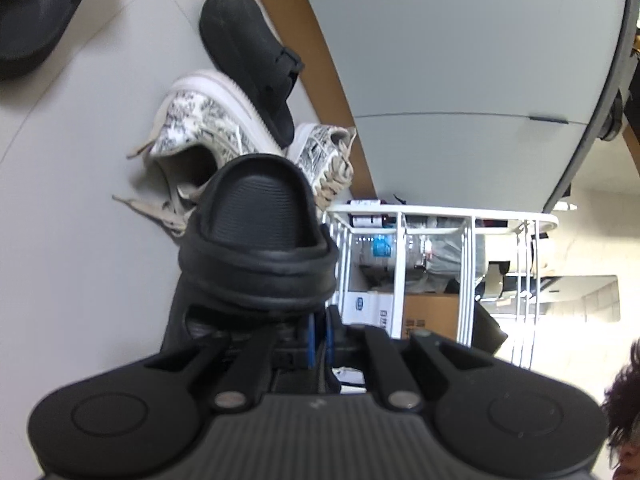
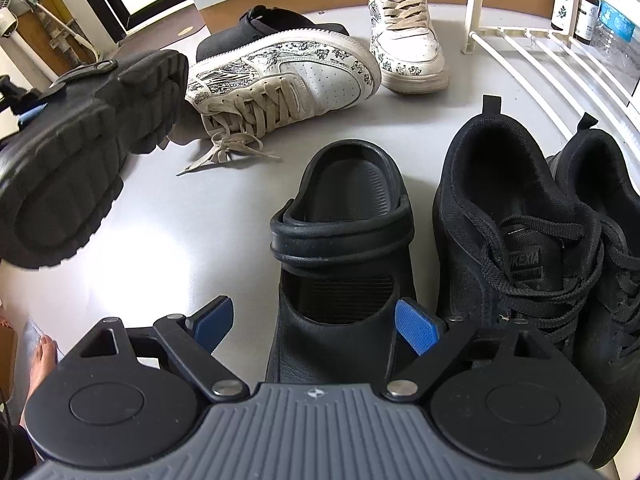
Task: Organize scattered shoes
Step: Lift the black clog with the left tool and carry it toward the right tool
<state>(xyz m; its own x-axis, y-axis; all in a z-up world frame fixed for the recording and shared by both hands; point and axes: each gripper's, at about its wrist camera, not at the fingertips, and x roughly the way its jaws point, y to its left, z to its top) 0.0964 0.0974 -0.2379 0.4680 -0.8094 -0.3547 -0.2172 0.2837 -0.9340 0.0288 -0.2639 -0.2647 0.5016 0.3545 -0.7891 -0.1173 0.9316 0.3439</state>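
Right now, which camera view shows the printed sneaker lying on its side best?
The right wrist view: the tipped printed sneaker shows whole, with its laces and patterned side. In the left wrist view, the black clog held by the left gripper hides part of it.

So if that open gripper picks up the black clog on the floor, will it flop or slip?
The black clog looks like thick moulded foam, so it is probably light and keeps its shape. Its smooth upper might slip a little. The heel strap, folded forward over the opening, may swing. The right gripper hangs open over its toe.
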